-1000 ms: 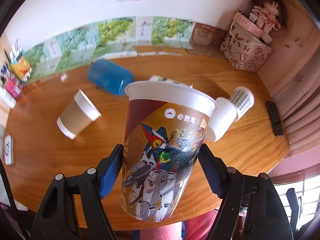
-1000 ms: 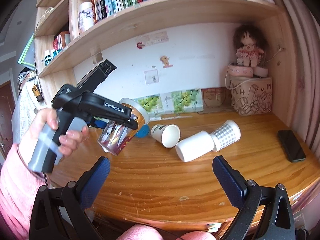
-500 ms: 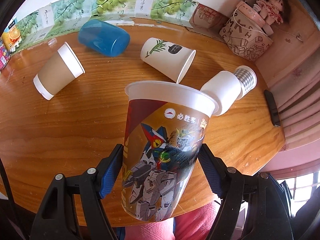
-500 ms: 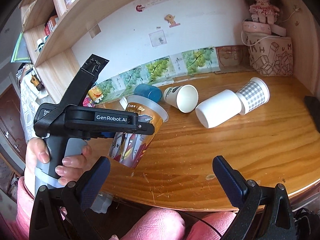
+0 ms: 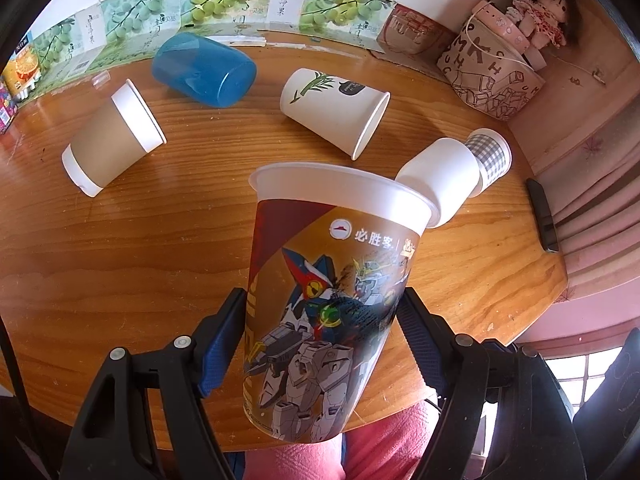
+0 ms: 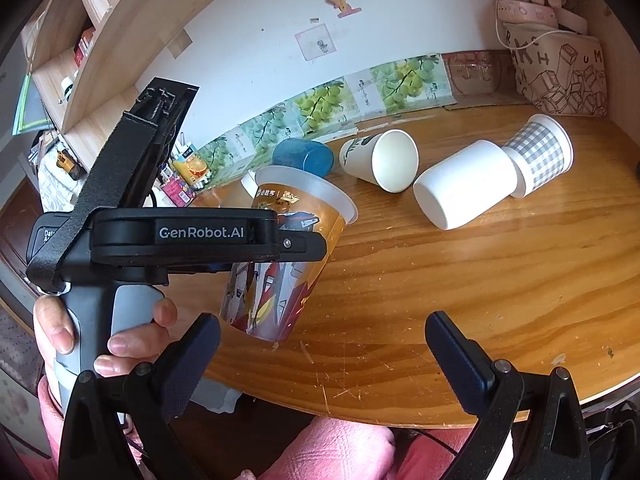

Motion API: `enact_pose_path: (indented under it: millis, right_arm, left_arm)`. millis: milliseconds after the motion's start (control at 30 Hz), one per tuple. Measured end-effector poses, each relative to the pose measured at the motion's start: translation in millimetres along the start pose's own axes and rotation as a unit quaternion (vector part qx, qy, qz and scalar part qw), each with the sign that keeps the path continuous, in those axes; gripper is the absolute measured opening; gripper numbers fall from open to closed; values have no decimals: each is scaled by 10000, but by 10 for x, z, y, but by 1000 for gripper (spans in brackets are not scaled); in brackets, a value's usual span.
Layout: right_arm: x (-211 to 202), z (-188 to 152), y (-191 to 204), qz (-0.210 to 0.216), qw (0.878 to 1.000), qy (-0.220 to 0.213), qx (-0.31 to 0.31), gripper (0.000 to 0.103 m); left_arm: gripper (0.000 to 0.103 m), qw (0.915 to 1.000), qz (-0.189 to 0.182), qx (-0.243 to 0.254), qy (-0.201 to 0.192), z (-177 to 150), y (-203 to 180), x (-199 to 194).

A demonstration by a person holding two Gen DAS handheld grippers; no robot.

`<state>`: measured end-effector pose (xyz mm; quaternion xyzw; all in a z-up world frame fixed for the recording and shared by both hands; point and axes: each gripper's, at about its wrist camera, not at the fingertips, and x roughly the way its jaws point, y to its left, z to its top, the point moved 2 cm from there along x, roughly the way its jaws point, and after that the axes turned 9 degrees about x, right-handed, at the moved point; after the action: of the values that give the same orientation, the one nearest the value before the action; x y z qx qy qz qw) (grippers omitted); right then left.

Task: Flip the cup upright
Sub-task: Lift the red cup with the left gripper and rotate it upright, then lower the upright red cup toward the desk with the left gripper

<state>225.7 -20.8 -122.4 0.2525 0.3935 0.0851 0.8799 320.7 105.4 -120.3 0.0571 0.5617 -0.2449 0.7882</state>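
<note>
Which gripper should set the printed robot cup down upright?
Left. The left gripper already clamps the printed robot-design plastic cup, mouth up, above the wooden table. The right gripper is open and empty.

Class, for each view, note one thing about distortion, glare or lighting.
Left wrist view: fisheye bends the table edge into a curve; the window at lower right is blown out. Right wrist view: the shelf bows, and daylight sheen lies on the table.

left hand-held gripper [image 6: 256, 258] — clamps robot-print cup [image 6: 280, 256] | right hand-held gripper [image 6: 322, 354] — agape
</note>
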Motion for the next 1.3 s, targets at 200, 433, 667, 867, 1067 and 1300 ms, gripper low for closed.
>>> enact_pose_path:
  millis: [200, 433, 667, 867, 1067, 1300]
  right_arm:
    - [-44, 16, -11, -13, 10000, 32, 67, 103]
    - [-72, 46, -9, -130, 9999, 33, 86, 103]
    - [-55, 96, 40, -297, 9995, 2, 43, 103]
    - [49, 218, 33, -532, 9983, -45, 213, 103]
    - [238, 335, -93, -812, 9949, 80, 585, 103]
    - [402, 456, -335, -1115, 9871, 152, 1141, 103]
  left_arm:
    - [79, 9999, -50, -13, 111, -6, -28, 23]
    - [79, 9998, -206, 5, -21, -39, -36, -78]
    - [79, 9988, -314, -65, -382, -112, 114, -290]
    - [79, 9963, -102, -370, -766, -275, 424, -446]
    - [79, 9925, 93, -467, -1122, -466, 686, -539]
    - [79, 9882, -117, -271, -1500, -664, 783, -501]
